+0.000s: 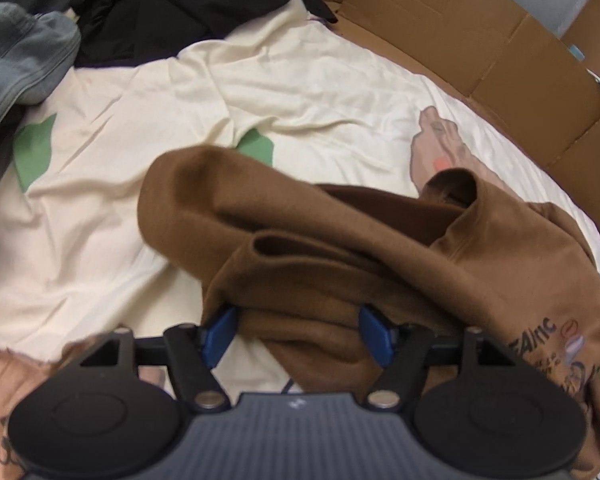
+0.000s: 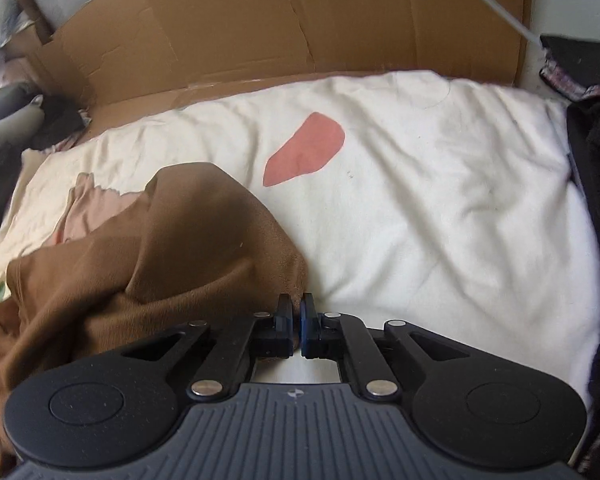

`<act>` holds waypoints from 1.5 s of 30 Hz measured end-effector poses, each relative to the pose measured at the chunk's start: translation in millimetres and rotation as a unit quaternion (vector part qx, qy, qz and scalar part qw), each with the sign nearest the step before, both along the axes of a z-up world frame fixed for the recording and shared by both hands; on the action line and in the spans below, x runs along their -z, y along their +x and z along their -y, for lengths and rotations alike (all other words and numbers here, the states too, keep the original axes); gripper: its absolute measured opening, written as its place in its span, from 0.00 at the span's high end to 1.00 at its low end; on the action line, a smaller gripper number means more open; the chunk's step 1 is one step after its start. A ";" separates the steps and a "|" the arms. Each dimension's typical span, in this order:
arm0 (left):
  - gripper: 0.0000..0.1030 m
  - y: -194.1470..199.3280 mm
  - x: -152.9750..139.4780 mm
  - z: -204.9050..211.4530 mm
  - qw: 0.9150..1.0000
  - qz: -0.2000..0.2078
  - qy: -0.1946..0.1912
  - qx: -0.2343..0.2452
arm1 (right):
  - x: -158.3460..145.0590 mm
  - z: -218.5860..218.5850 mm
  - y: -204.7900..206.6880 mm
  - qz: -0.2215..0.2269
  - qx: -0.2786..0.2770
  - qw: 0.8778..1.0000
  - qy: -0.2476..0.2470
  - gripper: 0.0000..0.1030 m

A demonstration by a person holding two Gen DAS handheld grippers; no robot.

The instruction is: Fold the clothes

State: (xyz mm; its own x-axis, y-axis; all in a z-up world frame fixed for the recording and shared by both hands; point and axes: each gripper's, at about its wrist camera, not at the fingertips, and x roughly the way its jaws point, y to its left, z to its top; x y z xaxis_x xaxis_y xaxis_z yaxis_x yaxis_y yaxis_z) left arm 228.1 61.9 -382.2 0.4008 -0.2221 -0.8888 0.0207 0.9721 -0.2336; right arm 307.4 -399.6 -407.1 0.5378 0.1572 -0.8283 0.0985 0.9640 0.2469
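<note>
1. A brown garment (image 1: pixel 340 240) is seen lying crumpled on a cream bedsheet (image 1: pixel 100 220).
2. The left gripper (image 1: pixel 298 330) is held wide open, with a fold of the brown garment lying between its blue pads (image 1: pixel 374 334); whether the pads press on it cannot be told.
3. The right gripper (image 2: pixel 296 320) is closed tight at the garment's edge (image 2: pixel 292 276); whether cloth is pinched cannot be told.
4. Cardboard (image 2: pixel 260 32) is stood behind the sheet.
5. Dark clothes (image 1: pixel 172 4) are piled at the far side.
</note>
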 end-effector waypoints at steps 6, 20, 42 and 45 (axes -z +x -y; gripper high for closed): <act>0.30 -7.4 -2.6 -23.0 0.999 0.014 -0.017 -0.042 | -23.9 26.4 -26.7 0.013 0.027 0.999 -0.034 1.00; 0.32 2.9 -16.1 -66.0 0.984 0.023 -0.077 -0.157 | -70.8 95.9 -55.2 0.049 0.127 0.984 -0.116 1.00; 0.81 17.0 -5.2 -41.3 0.989 0.005 -0.091 -0.113 | -71.8 76.9 -46.5 0.068 0.131 0.982 -0.115 0.75; 0.95 12.9 -21.3 -48.2 0.991 0.021 -0.096 -0.093 | -72.4 63.7 -44.7 0.078 0.115 0.985 -0.105 0.73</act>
State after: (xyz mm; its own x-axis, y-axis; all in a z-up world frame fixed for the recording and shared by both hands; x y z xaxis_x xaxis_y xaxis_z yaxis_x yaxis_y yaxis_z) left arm 241.0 110.2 -360.9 0.4864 -0.3043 -0.8190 -0.1408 0.8978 -0.4172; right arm 262.7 -463.3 -334.7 0.6618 -0.1500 -0.7345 0.2976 0.9518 0.0737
